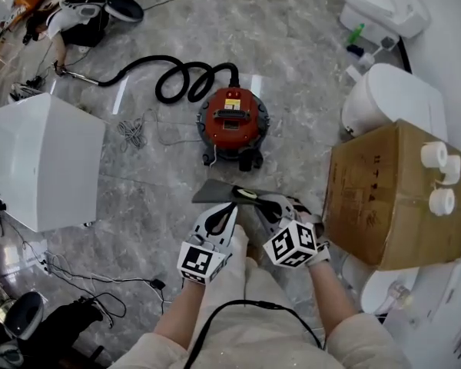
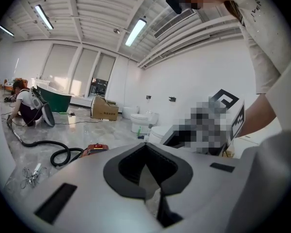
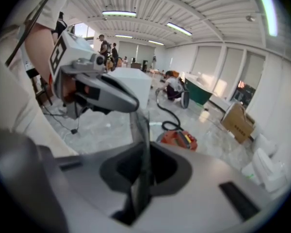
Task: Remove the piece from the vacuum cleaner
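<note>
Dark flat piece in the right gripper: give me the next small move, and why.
Probably swing it aside and set it on the floor. The right gripper is shut on the dark flat piece, which hangs clear of the red vacuum cleaner, so removal looks done; only putting it down seems left.

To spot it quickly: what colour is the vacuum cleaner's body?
Red; the vacuum cleaner shows best in the head view.
</note>
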Tool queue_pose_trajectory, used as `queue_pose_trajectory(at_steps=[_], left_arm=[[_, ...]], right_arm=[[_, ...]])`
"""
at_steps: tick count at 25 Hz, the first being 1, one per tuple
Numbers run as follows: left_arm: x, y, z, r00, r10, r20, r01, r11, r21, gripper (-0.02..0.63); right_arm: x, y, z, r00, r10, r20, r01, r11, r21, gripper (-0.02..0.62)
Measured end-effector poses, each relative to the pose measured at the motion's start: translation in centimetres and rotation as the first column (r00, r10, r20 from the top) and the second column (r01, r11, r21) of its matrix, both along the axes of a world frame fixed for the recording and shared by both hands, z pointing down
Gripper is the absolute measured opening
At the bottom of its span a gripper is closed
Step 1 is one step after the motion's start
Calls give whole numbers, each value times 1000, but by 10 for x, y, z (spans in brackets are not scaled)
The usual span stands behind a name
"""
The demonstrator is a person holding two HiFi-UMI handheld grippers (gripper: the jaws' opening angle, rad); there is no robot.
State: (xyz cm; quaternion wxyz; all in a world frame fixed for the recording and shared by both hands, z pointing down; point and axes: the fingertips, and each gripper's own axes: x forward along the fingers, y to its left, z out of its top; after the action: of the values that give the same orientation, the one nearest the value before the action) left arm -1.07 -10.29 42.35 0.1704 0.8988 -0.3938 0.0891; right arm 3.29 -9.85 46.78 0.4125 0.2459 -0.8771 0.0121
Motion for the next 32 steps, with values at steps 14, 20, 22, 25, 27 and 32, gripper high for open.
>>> queue_pose_trajectory(at_steps=[14,20,22,25,27,32], left_arm=[[7,15,-85,999,48,-7,-47,995,86,21],[-4,21,-118,999,36,-5,-35,991,126,21],[-6,24,-127,999,36,-6,-35,990,138,21],[-8,29,-138,999,35,-7,-34,987,155,21],[-9,32,-146,999,33,-12,-31,986,164,21],[-8,42,-167,999,35,-28,-29,982,185,21]], right_arm=[[1,2,-89,999,-51,0,51,998,24,37],[-3,21,-118,997,-82,4,82,997,0,37],[-5,28,-125,995,-97,-5,97,995,0,37],[-8,36,-134,993,-120,-17,120,993,3,37],[-9,38,-141,991,-129,-21,129,992,8,37],[-8,49,-160,989,-151,-12,151,988,12,37]])
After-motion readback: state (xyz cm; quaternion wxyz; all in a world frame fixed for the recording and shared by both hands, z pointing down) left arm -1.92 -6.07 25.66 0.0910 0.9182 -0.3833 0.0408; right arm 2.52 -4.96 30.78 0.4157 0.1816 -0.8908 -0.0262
